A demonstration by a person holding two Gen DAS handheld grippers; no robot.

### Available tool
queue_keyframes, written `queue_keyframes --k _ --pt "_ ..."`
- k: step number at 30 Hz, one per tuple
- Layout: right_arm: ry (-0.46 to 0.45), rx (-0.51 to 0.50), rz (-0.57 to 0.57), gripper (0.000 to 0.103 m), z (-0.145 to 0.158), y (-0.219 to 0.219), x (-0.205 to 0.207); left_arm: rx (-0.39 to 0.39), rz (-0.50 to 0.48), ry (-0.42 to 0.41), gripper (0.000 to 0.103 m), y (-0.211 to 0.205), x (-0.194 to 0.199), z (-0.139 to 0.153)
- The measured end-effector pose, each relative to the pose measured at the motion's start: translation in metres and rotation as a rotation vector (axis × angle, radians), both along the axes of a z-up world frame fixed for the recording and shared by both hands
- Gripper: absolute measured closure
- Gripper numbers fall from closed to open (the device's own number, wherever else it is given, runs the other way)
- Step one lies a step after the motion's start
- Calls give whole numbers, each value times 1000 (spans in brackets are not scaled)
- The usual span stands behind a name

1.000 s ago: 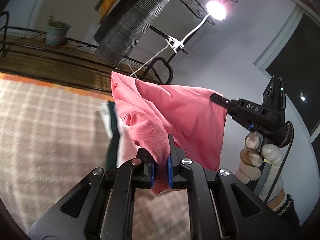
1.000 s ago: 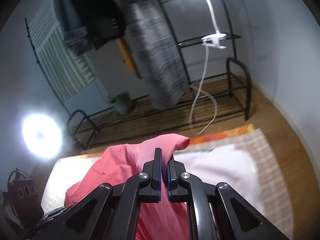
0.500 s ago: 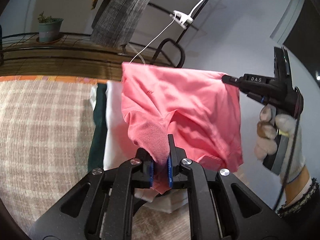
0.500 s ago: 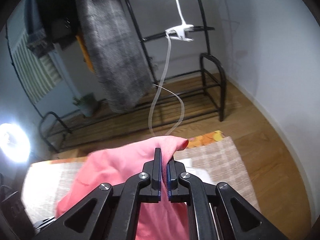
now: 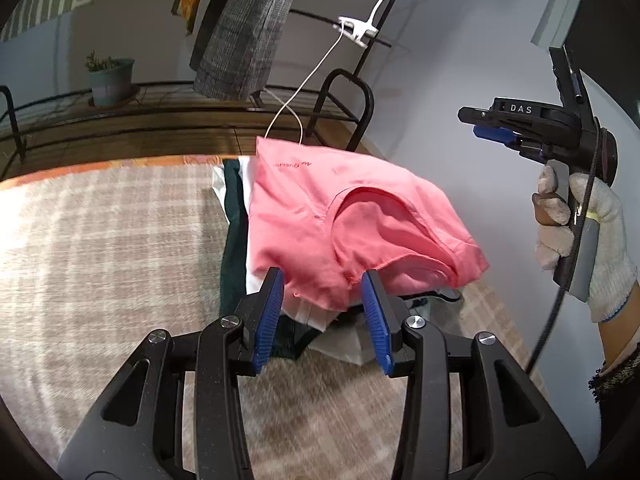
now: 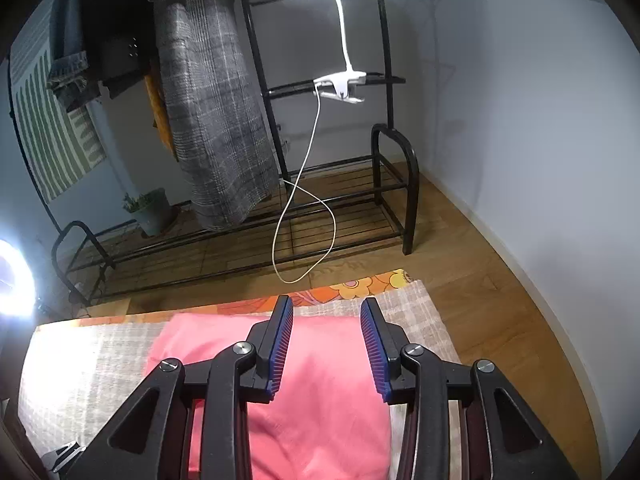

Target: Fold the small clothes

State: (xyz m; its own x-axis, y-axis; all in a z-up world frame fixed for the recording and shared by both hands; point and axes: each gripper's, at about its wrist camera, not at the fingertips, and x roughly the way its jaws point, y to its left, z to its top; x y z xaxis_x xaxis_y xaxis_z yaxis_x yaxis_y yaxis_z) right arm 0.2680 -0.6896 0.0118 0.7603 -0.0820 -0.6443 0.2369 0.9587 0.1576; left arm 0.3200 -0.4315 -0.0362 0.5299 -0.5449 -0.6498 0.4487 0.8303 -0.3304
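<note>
Released since the earlier frame: pink garment, formerly pinched and held up by both grippers, now lying on the stack of folded clothes.

Left gripper: jaws opening, nearest pink hem between the pads but not pressed. Right gripper: jaws opening, nothing clamped, pink cloth lying below and between the fingers. Gloved right hand on the right gripper's handle, to the right of the garment and clear of it.

Landmark: pink garment. Beneath it, white and dark green folded pieces showing at its left and near edges. Under and around it, checked cover. Beyond its far edge, orange flowered strip, then wooden floor, then black rack with hanging grey plaid cloth and a clip lamp.

Progress, judged: garment folded and placed on the stack; top layer bulged and rumpled at the right, so flattening probably remaining. No unfolded clothes visible elsewhere.
</note>
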Motion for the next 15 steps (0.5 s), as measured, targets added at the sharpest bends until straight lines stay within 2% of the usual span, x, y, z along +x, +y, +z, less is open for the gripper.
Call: queue_keyframes --k 6,13,15 --pt "-20 -28 9 65 26 22 -35 3 1 -87 62 17 -37 39" --pt "-62 -54 16 65 68 58 -88 -31 -4 -156 62 47 -83 86" --pt "-75 -58 20 65 79 69 -103 -31 -8 -188 58 59 -99 99"
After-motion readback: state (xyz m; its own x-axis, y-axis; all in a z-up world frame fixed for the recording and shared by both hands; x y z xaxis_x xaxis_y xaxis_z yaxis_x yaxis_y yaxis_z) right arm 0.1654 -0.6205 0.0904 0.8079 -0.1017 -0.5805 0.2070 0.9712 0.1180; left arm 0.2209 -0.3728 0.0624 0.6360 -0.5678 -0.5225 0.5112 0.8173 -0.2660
